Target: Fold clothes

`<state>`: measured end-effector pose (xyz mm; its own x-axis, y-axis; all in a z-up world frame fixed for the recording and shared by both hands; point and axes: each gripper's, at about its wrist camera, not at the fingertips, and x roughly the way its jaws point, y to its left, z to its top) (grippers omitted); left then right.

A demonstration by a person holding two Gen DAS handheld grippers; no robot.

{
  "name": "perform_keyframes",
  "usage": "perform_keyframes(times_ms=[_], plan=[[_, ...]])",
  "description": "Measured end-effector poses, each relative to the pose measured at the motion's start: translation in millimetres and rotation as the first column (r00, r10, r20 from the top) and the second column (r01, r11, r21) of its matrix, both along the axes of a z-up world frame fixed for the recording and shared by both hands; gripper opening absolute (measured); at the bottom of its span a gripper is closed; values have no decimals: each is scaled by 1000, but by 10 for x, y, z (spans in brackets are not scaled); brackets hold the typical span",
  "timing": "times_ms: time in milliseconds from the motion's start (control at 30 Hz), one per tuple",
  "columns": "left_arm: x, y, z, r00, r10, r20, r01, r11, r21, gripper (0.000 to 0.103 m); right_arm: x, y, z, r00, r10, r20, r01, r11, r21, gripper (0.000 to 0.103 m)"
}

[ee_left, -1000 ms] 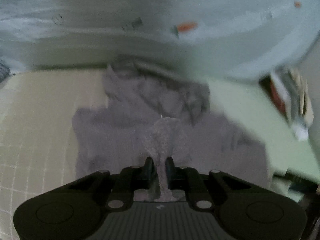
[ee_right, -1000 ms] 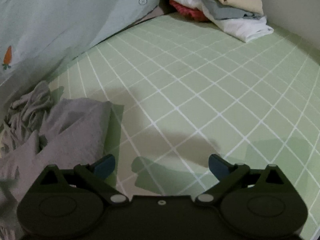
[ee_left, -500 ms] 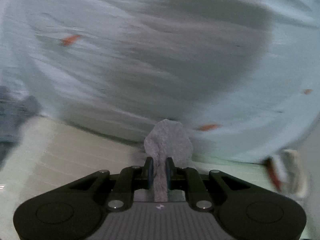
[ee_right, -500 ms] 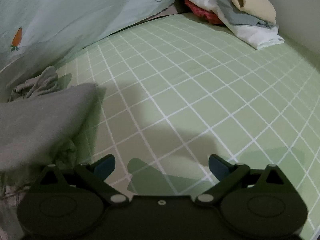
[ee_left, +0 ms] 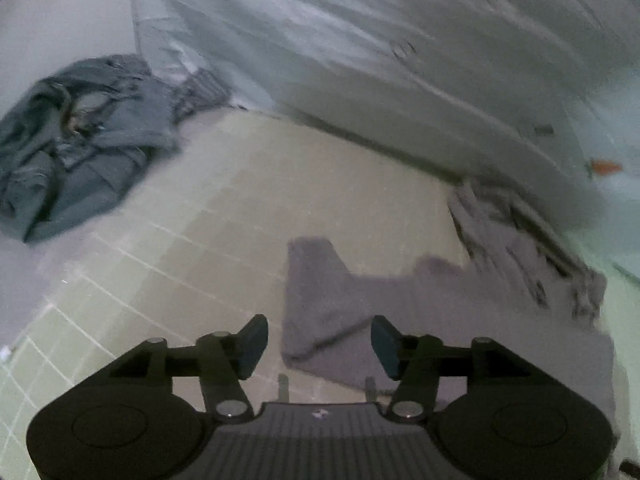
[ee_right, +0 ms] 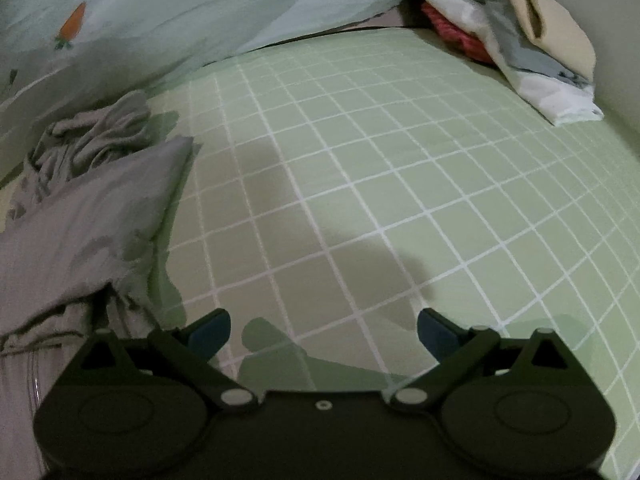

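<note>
A pale green bed sheet with a white grid pattern (ee_right: 400,184) covers the bed and fills most of both views. Along its far edge lies a big pale mint quilt printed with small orange carrots (ee_right: 168,12), bunched up against the sheet; in the left wrist view it is streaked with blur. The grey knitted garment (ee_left: 440,320) — the piece of clothing on the sheet — lies spread over the bed just in front of the left gripper, one flat flap reaching toward the jaws and a crumpled, rumpled part at its far end near the quilt. In the right wrist view the same garment sits at the left, its smooth edge lying flat on the sheet and its wrinkled part beyond. A heap of dark blue-grey denim clothing (ee_left: 76,144) rests well apart at the far left. At the far right corner a stack of clothes in cream, white, grey and red (ee_right: 516,36) lies on the sheet. The left gripper (ee_left: 320,344) has its jaws released, spread wide with nothing between them, hovering at the garment's near edge. The right gripper (ee_right: 323,332) is likewise released — jaws parted over bare sheet, beside the garment.
</note>
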<state>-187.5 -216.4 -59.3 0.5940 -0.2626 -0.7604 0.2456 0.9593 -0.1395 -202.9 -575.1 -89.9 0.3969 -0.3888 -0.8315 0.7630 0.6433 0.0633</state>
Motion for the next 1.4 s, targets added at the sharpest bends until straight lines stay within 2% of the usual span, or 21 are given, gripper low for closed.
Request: perform_keyframes(times_ms=[67,200,367,500,567,667,700,833,900,1000,1167,1300,1400], plan=[[4,-72,-90,1000,-24,-15,24,1000,17,67,29,33,6,1000,17,-11,-18,1000,-7,102],[50,-204,-248,998,-55,-24,57,992,115,82,66,68,18,999,37,-26,-37,999,-17,102],[205,-312,-417,995,-87,-49,95,974,204,83,100,72,22,998,41,-50,-42,999,-22,103],[301,-341,-519,994,-99,-35,105,958,265,81,144,84,4,996,51,-78,-52,999,-13,102],[344,-323,-542,994,-104,-37,110,962,248,78,170,111,4,994,66,-91,-68,998,-16,102],[415,-290,-579,994,-97,-47,105,973,207,65,214,137,-4,990,86,-111,-88,996,-13,103],[434,-281,-593,995,-90,-43,97,976,197,55,230,136,-8,989,89,-117,-90,996,-9,103],[482,-251,-626,997,-76,-32,80,985,152,38,276,130,-14,986,95,-133,-96,995,2,102],[500,-237,-603,997,-67,-33,71,989,132,17,260,112,-3,988,88,-126,-88,996,2,102],[515,-198,-500,998,-47,-44,49,997,51,15,243,90,-7,991,76,-112,-75,997,11,102],[315,-453,-209,989,-149,-13,149,989,-16,15,214,82,-12,995,64,-83,-62,998,25,102],[141,-697,18,971,-239,14,239,969,-67,15,134,51,8,998,40,-41,-39,999,29,102],[-70,-1006,157,942,-333,24,334,935,-119,15,57,17,17,1000,14,-7,-14,999,39,102]])
